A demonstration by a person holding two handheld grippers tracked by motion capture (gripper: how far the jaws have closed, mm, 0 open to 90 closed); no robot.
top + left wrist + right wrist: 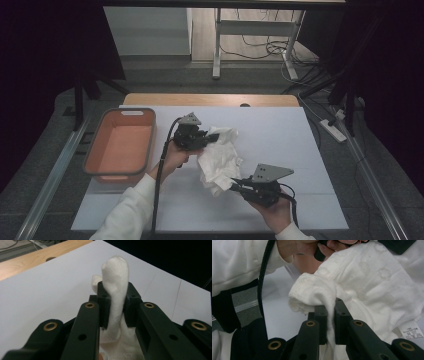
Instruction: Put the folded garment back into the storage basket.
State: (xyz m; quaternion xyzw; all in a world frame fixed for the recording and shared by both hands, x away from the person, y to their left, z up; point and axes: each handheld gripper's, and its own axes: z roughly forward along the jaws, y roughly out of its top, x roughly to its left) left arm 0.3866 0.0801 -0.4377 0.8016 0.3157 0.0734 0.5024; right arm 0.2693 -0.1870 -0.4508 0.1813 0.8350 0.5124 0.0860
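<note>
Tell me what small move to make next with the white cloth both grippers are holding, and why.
Probably draw the two grippers apart to spread it. The left gripper and right gripper each have their jaws shut on an edge of the white cloth, which hangs bunched and crumpled between them over the white mat.

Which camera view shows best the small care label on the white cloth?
The right gripper view: the care label hangs at the cloth's lower edge, its print visible though too small to read. The high view shows the whole crumpled cloth but no label; the left gripper view shows only a pinched fold.
</note>
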